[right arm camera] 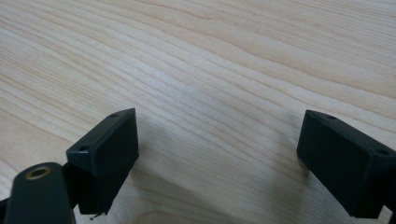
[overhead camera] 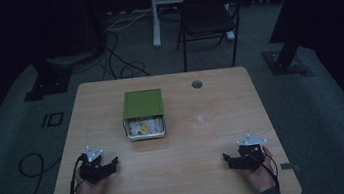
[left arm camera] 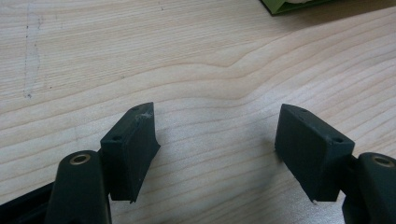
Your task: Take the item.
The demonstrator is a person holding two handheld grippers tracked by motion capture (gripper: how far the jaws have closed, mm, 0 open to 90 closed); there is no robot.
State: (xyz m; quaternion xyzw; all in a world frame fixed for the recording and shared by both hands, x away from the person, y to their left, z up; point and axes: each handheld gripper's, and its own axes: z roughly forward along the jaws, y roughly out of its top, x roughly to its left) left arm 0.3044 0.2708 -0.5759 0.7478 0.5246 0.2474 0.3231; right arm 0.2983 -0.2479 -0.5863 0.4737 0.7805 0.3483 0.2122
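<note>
Two hand-held black two-jaw grippers rest low on the pale wooden table (overhead camera: 180, 171), and I have nothing in either yet. My left gripper (overhead camera: 114, 161) sits at the near left, its jaws spread wide over bare wood in the left gripper view (left arm camera: 217, 135). My right gripper (overhead camera: 225, 158) sits at the near right, jaws just as wide and just as empty in the right gripper view (right arm camera: 219, 140).

What I seem to be working toward is the small green square box with a white open front (overhead camera: 143, 114), standing on the far-centre part of the table, well apart from both grippers and somewhat nearer the left one. A corner of it peeks in at the top of the left gripper view (left arm camera: 280, 5). Inside its open front lie pale small pieces and one yellow bit (overhead camera: 143, 129), too small for me to count or name.

To do the reach well, I would bring the left gripper forward and slightly inward with the jaws kept apart, coming at the open front squarely, not from above the green lid. A faint clear glass-like thing (overhead camera: 199, 113) stands just right of the box, so I would keep the right gripper's path wide of it.

Count: one box, one clear thing, one table, one dark folding chair (overhead camera: 209, 11) beyond.
</note>
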